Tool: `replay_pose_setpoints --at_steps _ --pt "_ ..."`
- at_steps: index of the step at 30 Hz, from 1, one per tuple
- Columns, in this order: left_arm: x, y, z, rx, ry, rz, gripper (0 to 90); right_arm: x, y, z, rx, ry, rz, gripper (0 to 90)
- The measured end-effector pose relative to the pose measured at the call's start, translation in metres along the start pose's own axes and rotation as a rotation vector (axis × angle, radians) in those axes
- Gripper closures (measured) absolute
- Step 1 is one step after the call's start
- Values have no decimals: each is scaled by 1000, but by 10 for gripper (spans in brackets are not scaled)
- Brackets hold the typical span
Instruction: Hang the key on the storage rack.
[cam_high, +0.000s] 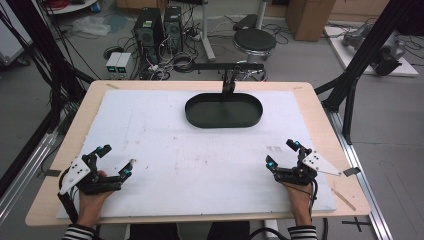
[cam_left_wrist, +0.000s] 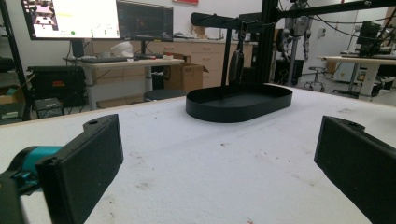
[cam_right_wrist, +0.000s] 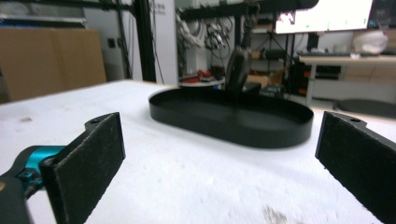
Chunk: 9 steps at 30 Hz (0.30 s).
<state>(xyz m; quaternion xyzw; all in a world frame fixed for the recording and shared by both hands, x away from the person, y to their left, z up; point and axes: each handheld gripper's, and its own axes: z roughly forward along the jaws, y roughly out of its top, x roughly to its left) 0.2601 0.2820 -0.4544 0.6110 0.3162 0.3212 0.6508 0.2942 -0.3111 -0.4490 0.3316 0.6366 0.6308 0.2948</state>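
two hand-held grippers, left hand-held gripper (cam_high: 116, 159) and right hand-held gripper (cam_high: 281, 152) spread wide, black tray (cam_high: 223, 110) apparently empty

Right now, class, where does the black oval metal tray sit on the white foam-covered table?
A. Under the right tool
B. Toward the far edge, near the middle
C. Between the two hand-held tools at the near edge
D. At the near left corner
B: the black oval metal tray lies toward the far edge of the white foam-covered table, well ahead of the left tool and the right tool.
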Motion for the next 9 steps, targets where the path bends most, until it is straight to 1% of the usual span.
replay_pose_setpoints --at_steps 1,2,3,6,9 --pt "0 0 0 1 1 -1 17 -1 -3 1 16 -4 5 3" --pt "0 0 0 -1 -1 0 17 -1 -3 0 4 -25 10 3" --pt "0 0 0 -2 -1 -4 17 0 -3 0 -3 -25 15 3" --pt "0 0 0 0 0 2 17 2 -4 -1 -13 -23 -31 3" --pt "0 0 0 1 0 1 17 2 -4 -1 -16 -24 -30 3"
